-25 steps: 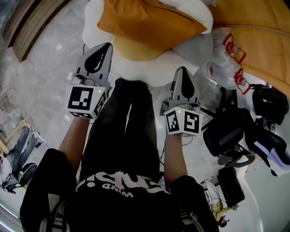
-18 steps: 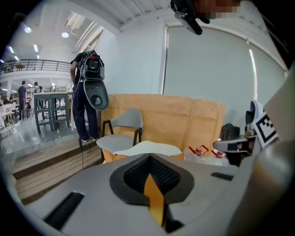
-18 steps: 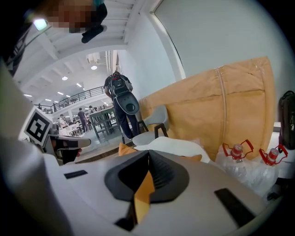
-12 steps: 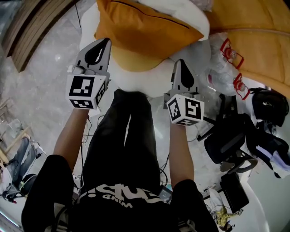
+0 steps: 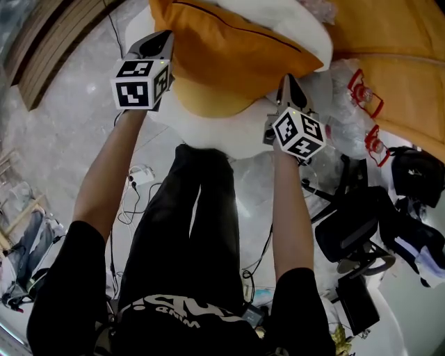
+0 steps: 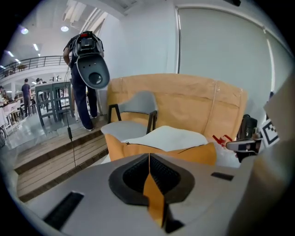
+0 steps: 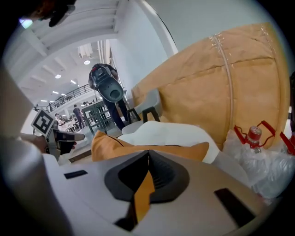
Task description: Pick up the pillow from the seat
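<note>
I hold two grippers, one in each hand. There is one orange pillow (image 5: 229, 55), and it lies on one white, fluffy seat (image 5: 208, 118). One white pillow (image 5: 278, 14) lies on top of the orange pillow.

My left gripper (image 5: 161, 40) is just beside the left edge of the orange pillow. My right gripper (image 5: 286, 82) is just beside the lower right corner of the orange pillow, over the seat. I cannot tell if either one touches the pillow.

The jaws of both grippers are pressed together. Nothing is held in them. Through the thin slit of each pair I see only the orange of the pillow behind.

To the right of the orange pillow is one big orange cover (image 5: 389, 62). Between that cover and the pillow sits one clear bag (image 5: 344, 104). Two red handles show on it. Lower down on that same side, farther from the pillow, is a heap of black bags (image 5: 348, 219). I cannot count them.

My two legs in black trousers (image 5: 195, 201) are on the near side of the seat, well below the pillow in the head view.

In the left gripper view, one gray chair (image 6: 133, 108) stands behind the orange pillow. One person (image 6: 82, 103) stands to the left of that chair, well apart from the pillow.
</note>
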Tool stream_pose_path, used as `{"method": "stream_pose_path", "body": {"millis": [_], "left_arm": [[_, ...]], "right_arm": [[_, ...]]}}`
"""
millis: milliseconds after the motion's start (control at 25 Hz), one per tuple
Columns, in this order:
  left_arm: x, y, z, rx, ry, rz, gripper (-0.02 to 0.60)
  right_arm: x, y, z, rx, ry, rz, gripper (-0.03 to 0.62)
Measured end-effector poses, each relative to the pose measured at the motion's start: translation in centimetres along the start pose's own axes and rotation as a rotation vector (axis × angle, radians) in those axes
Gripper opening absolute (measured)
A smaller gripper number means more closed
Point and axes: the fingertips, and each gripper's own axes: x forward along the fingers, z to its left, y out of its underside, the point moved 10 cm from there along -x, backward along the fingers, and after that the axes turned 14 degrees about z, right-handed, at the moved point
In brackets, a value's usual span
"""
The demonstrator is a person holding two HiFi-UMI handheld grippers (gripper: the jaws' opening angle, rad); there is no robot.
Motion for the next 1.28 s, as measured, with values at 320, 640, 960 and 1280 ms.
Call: {"method": "stream_pose_path", "body": {"millis": [320,640,960,1280], "left_arm": [[3.5,-0.1,2.0,-0.087,-0.021,-0.008,0.286],[6.7,1.0,3.5,-0.141,-0.02,0.028,0.388],[8.7,1.7,3.8,-0.195,0.01,0.036,0.39],[10.4,2.1,4.0,-0.241,0.131,0.054,0.325]], "right_arm": [[2.9,0.7,-2.8,0.065,0.081,0.067,0.349],[6.3,2.2,-6.7,0.26,0.036,0.139,0.391],[8.7,2.2,-8.6,0.316,0.037,0.15,0.391],[9.8,2.6,-9.3,0.32,-0.062,0.116,0.388]]}}
